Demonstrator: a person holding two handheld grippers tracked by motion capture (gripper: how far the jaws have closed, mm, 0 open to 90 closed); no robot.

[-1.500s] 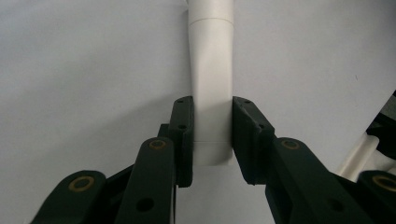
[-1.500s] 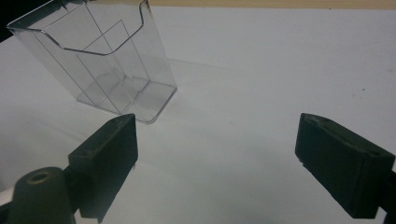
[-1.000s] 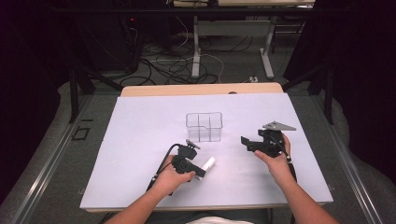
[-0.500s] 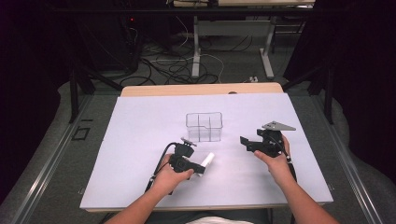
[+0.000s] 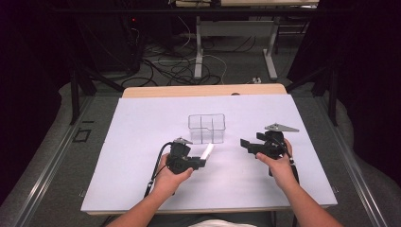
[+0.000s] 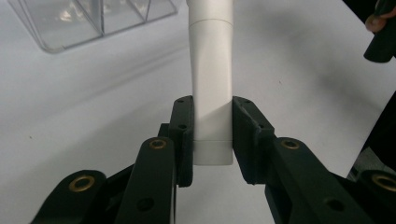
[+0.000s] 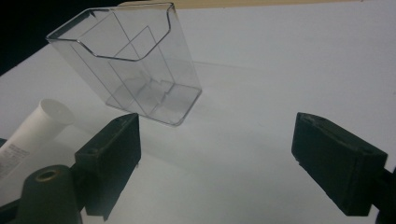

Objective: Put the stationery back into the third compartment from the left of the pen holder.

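The left gripper (image 5: 201, 161) pinches the flat end of a white plastic tube (image 6: 211, 84) between its fingers, lifted just beside the clear plastic box (image 5: 206, 127), so dropping it in is left, while the right gripper (image 5: 246, 144) waits with fingers spread.

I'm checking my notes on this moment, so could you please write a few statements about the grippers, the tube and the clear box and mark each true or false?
1. The left gripper is shut on the white tube. True.
2. The right gripper holds the clear box. False: its jaws stand wide open with nothing between them.
3. The white tube lies inside the clear box. False: it is outside, held above the white table cover.
4. The clear box has inner dividers. True.
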